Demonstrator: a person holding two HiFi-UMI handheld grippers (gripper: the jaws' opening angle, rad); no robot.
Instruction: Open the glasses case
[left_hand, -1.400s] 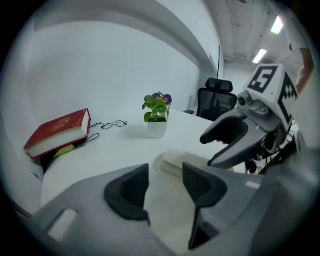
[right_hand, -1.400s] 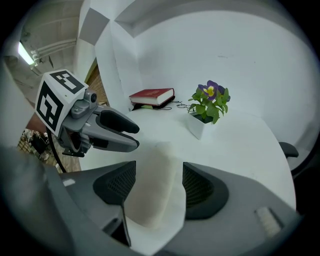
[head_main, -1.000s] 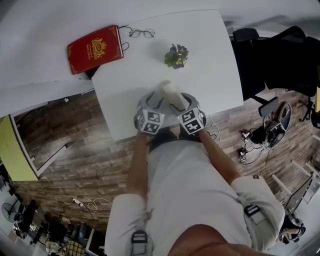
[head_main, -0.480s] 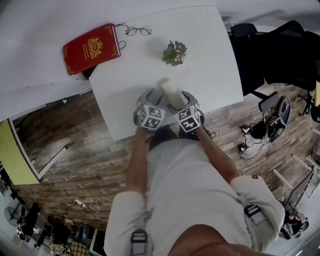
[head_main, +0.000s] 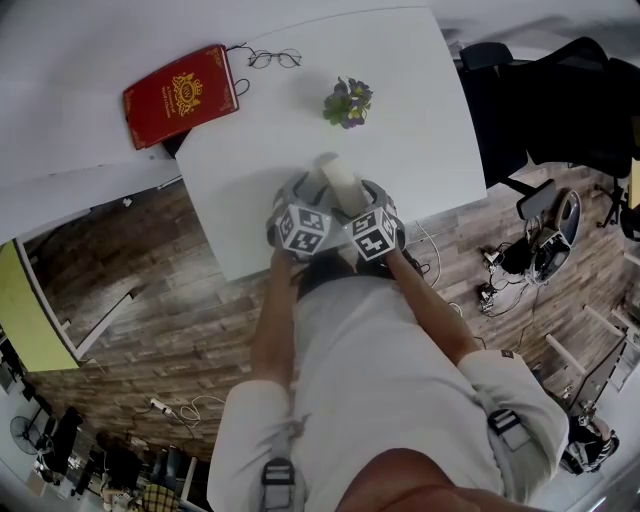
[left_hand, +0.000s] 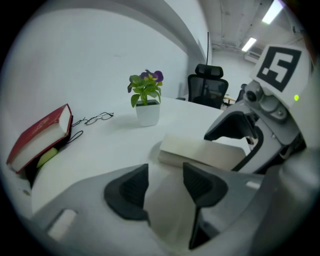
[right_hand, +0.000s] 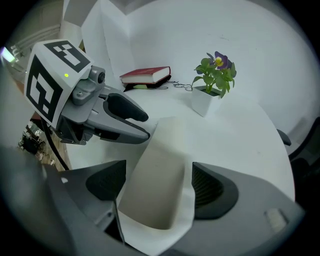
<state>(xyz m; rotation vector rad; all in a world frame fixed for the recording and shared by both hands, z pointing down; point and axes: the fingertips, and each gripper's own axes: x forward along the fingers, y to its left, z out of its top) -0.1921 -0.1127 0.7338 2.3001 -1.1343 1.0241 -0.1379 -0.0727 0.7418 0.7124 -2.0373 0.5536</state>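
The cream glasses case (head_main: 338, 178) lies on the white counter (head_main: 420, 120) just in front of the person. Its long axis runs away from them toward the small potted plant (head_main: 349, 104), and its near end is tucked under the two marker cubes. Both tools sit at that near end, so neither hand is clearly closer. The right tongs (right_hand: 159, 176) look along the length of the case and straddle it across its width. Their jaws are opening and stand wide, with the case between the pads, and neither pad seems to press on it. The left tongs (left_hand: 165, 174) come in from the left side. A pale flap or edge of the case fills the gap between their pads, and they appear clamped on it. The next move likely depends on this arrangement: the left holds one part of the case while the right, in line with the case's length, is free to take a new grip on the lid or body and part the two. No brand or label shows on the case. The red book (head_main: 180, 95) at the far left of the counter has a gold crest and gold lettering, too small to read. A pair of spectacles (head_main: 275, 59) lies just beyond the book. The cubes carry only black-and-white square patterns and no words.
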